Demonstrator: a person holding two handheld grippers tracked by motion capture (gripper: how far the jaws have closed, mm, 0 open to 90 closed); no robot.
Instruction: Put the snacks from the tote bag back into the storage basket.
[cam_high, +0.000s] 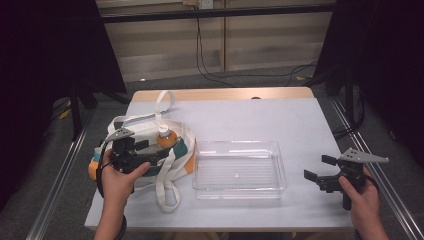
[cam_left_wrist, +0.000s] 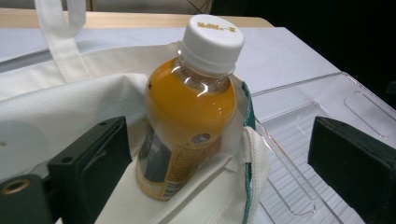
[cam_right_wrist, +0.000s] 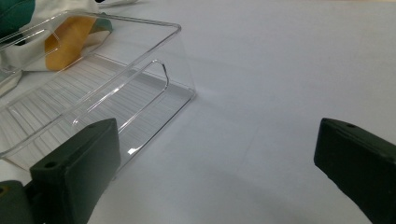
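I held the left gripper (cam_high: 159, 154) released around the bottle (cam_left_wrist: 189, 116) in the bag (cam_left_wrist: 70, 116), needing a square, low grip. The right gripper (cam_high: 316, 175) waited released beside the tray (cam_high: 239, 192).

left gripper (cam_high: 162, 151) at bottle (cam_high: 165, 137), bag (cam_high: 145, 131), tray (cam_high: 239, 170)

Orange-juice bottle (cam_left_wrist: 189, 116) with white cap, upright with a slight tilt, centre of the left gripper view, nestled in the mouth of a white tote bag (cam_high: 145, 131) at left of the high view.

bottle (cam_left_wrist: 187, 121) base hidden in bag (cam_left_wrist: 70, 107), cap print blurred — tray (cam_left_wrist: 327, 107) cut off
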